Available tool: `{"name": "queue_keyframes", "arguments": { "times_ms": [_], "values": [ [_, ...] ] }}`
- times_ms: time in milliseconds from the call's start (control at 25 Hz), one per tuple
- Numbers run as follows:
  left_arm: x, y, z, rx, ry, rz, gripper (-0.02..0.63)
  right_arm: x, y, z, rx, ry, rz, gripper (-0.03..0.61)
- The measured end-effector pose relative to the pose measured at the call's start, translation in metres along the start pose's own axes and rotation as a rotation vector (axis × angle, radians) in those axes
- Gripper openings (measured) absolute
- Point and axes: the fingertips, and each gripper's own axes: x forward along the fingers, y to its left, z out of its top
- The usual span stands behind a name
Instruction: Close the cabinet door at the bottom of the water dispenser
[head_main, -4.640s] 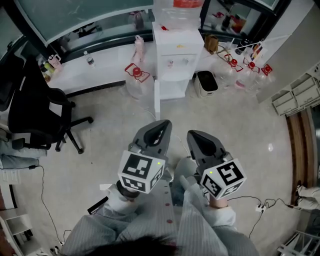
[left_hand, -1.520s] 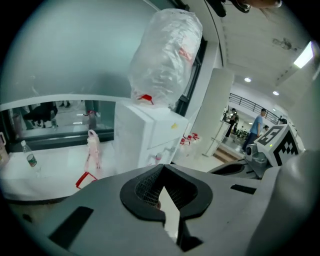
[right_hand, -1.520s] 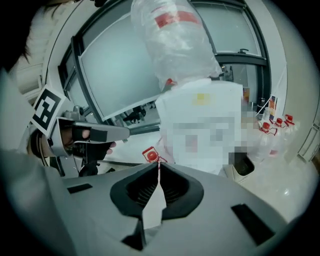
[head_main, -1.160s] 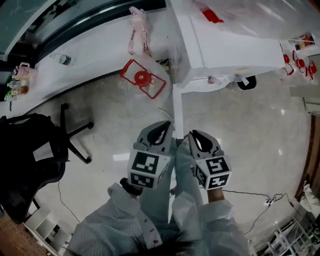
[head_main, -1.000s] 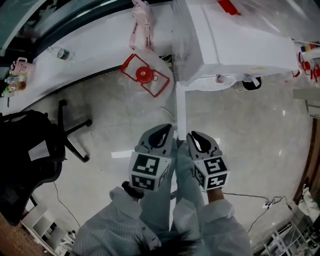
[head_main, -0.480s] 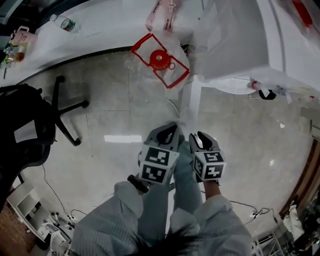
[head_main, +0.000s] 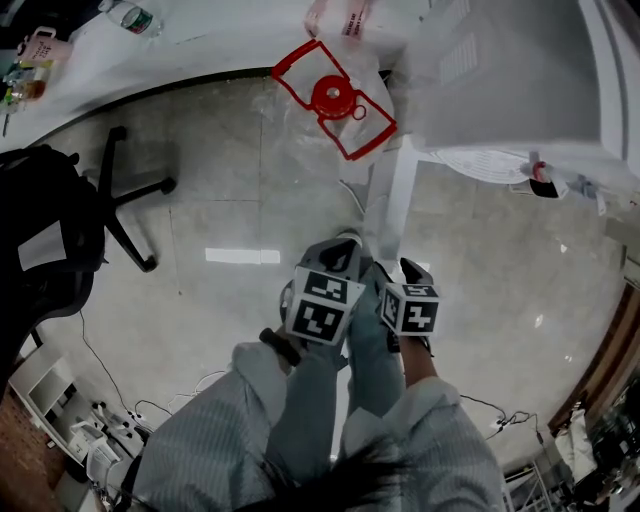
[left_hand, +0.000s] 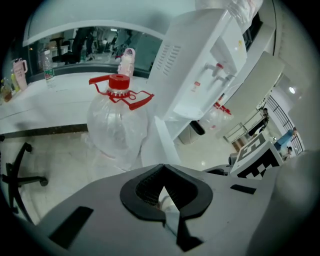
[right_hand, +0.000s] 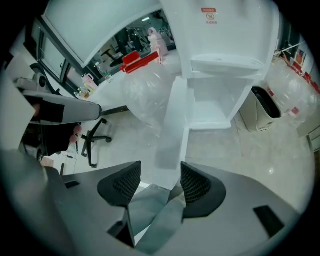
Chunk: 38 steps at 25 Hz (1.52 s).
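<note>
While the cabinet door (right_hand: 172, 120) stands open, both grippers point toward its edge.
Fingers of the left gripper (left_hand: 163, 172) closed, empty; jaws of the right gripper (right_hand: 159, 172), just opening, stand apart, door edge just ahead.

Water dispenser (right_hand: 225, 45): 1. Cabinet door (right_hand: 172, 125): 1. Grippers: 2. Left gripper (left_hand: 162, 192), jaws together; right gripper (right_hand: 160, 182), jaws just opened, nothing held btwn them. Marker cubes (head_main: 325, 305): 2. Lg clear jug (left_hand: 117, 130) w/ red cap: 1 beside dispenser; more beyond, qty unclear. Office chair (head_main: 60, 230): 1. Waste bin (right_hand: 265, 107): 1. Sm bottle (left_hand: 47, 75): 1.
</note>
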Motion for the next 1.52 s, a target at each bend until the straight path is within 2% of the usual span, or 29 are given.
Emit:
{"name": "queue_keyframes", "arguments": {
  "times_ms": [480,760,1120,1320,1520],
  "values": [
    [0.019,0.004,0.000,-0.008,0.037,0.025,0.011,0.027,-0.014,-0.019,-0.026,0.080,-0.090,0.209],
    [0.019,0.006,0.000,-0.010,0.041,0.022,0.011,0.024,-0.014,-0.021,-0.052,0.094,-0.113,0.187],
    [0.026,0.005,0.011,-0.004,0.029,0.023,0.011,0.015,-0.037,-0.027,-0.076,0.121,-0.158,0.176],
    [0.036,-0.003,0.008,-0.054,0.017,0.058,0.011,0.010,-0.051,-0.025,-0.118,0.103,-0.142,0.175],
    [0.050,-0.031,0.000,-0.150,-0.010,0.120,0.011,-0.003,-0.084,-0.027,-0.193,0.112,-0.120,0.172]
  ]
}}
